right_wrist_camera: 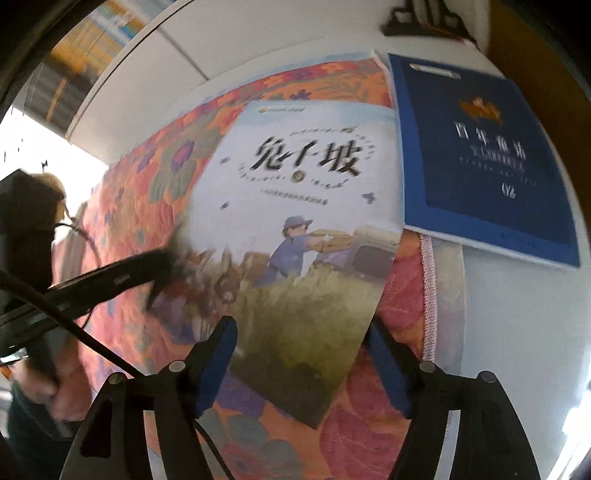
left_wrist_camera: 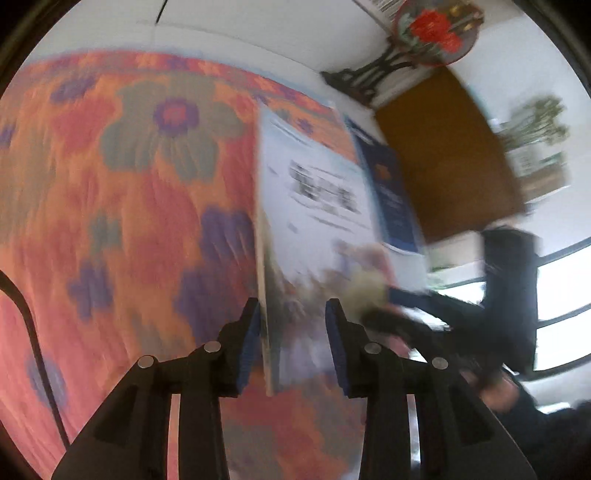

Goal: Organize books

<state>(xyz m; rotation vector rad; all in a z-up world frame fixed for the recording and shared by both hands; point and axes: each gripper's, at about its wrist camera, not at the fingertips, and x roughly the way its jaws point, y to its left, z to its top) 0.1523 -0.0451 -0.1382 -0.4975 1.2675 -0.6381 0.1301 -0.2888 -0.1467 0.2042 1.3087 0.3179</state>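
A light-covered picture book (right_wrist_camera: 295, 206) lies across the flowered cloth, its cover showing a figure in blue. My right gripper (right_wrist_camera: 301, 332) stands open astride the book's near corner, and neither pad presses on it. In the left wrist view the same book (left_wrist_camera: 317, 192) rises tilted on its edge between the fingers of my left gripper (left_wrist_camera: 291, 306). That edge rests by the left pad while the right pad stands clear, so the jaws are open. A dark blue book (right_wrist_camera: 480, 158) lies flat on the white table to the right, also seen as the blue book (left_wrist_camera: 391, 192) behind the light one.
An orange and pink flowered cloth (left_wrist_camera: 129, 184) covers most of the white table (right_wrist_camera: 498, 332). At the back stand a black holder with a round red-flowered fan (left_wrist_camera: 432, 33), a brown board (left_wrist_camera: 443, 158) and a green plant (left_wrist_camera: 535, 125). A hand (right_wrist_camera: 66, 398) and a black cable are at left.
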